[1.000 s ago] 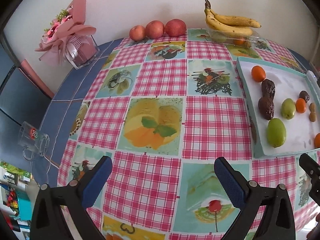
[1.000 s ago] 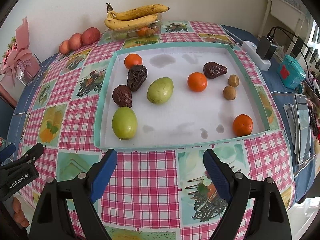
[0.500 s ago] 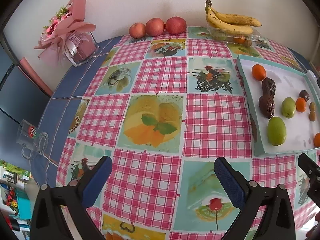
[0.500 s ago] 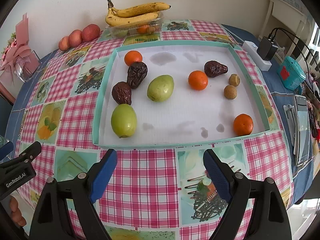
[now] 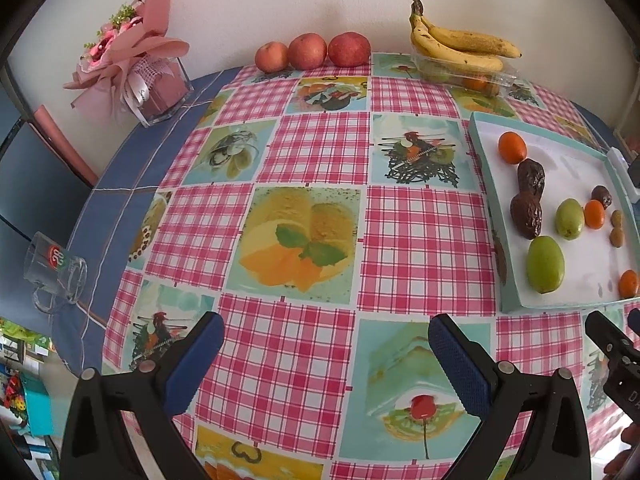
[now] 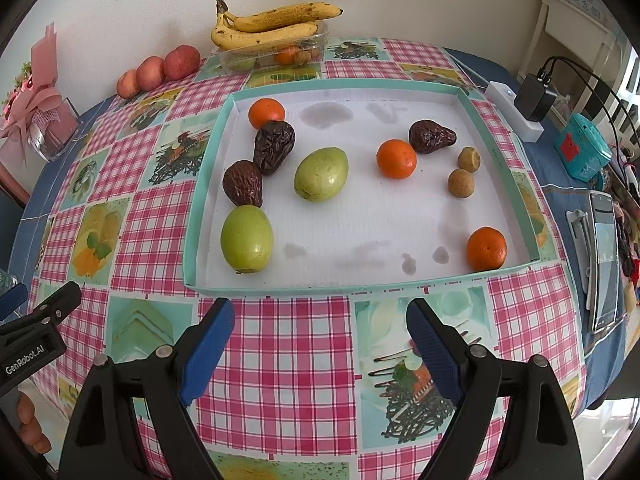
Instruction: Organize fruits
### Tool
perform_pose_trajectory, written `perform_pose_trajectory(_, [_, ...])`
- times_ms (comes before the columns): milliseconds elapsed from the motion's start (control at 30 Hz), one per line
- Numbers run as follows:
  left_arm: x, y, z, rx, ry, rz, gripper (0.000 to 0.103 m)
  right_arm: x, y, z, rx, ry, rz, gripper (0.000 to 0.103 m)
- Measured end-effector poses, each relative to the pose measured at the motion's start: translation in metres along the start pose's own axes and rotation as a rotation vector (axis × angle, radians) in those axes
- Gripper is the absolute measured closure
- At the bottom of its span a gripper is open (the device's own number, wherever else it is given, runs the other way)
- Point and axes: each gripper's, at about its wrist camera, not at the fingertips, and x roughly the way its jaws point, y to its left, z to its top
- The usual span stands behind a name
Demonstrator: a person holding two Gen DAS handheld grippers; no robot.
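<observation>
A teal-rimmed white tray (image 6: 192, 248) (image 5: 486, 184) holds mixed fruit: two green fruits (image 6: 247, 238) (image 6: 321, 174), three oranges (image 6: 396, 159) (image 6: 266, 113) (image 6: 486, 249), three wrinkled dark fruits (image 6: 243, 183) (image 6: 274, 146) (image 6: 431, 136) and two small brown fruits (image 6: 461, 183). My right gripper (image 6: 320, 332) is open and empty just in front of the tray's near rim. My left gripper (image 5: 326, 354) is open and empty over the checked tablecloth, left of the tray.
Bananas (image 6: 272, 24) lie on a clear punnet at the back. Three red apples (image 5: 310, 52) stand by the wall. A pink bouquet in a glass box (image 5: 136, 68) and a glass mug (image 5: 54, 270) are on the left. A power strip (image 6: 516, 112), teal box and phone (image 6: 602, 256) are on the right.
Both grippers have drifted slightly forward toward the tray; the fruit has not moved. Both jaws stay open.
</observation>
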Motion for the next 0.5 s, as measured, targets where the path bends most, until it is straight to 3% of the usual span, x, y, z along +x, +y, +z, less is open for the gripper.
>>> perform_pose_trajectory(500, [0.0014,0.0001,-0.0006,-0.002,0.007,-0.007,0.000,0.0022,0.0013,-0.0009,-0.007,0.007,-0.005,0.015])
